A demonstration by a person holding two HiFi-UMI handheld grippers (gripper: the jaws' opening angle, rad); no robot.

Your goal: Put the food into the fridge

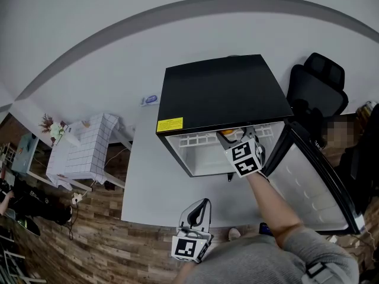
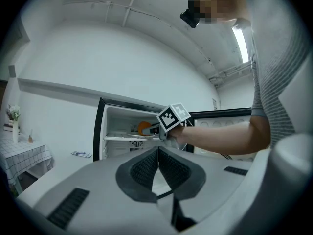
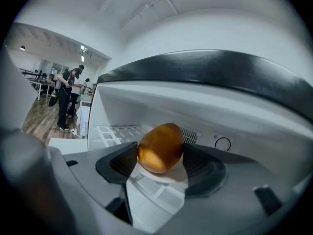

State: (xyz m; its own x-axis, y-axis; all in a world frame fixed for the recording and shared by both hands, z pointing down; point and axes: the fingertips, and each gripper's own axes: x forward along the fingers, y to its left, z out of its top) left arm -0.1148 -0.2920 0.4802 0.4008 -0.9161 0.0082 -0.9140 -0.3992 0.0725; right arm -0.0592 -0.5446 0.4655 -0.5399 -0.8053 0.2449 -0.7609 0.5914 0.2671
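Okay, nearest first: the left hand-held gripper (image 2: 158, 153) hangs low by the person's body, over the front edge of the white bench (image 1: 148, 176). Its jaws are pressed together with nothing between them, so it is idle.

Further out, the right hand-held gripper (image 3: 160, 154) reaches into the upper part of the open black mini fridge (image 1: 219, 90). Its jaws are part closed on a golden-brown bread roll (image 3: 161, 145) and pinch it at both sides. The roll is inside the fridge mouth, above the white grid shelf (image 3: 115, 133). A pale round patch sits under it, maybe a small plate. I cannot tell if the roll touches anything below it.

Behind it is the back wall vent (image 3: 190, 133). The fridge door (image 1: 314, 182) stands wide open at the right, just beside the reaching forearm.

Risks, as a judgement:
- The roll is rounded, so if it is let go while off the shelf or near the front lip, it probably rolls out onto the bench.
- It looks soft, so too much squeeze dents it.
- Headroom under the fridge top looks tight, so the marker cube or jaws may knock the top edge or the shelf on the way out.
- The elbow could nudge the door, and the left hand-held gripper is not steadying anything.
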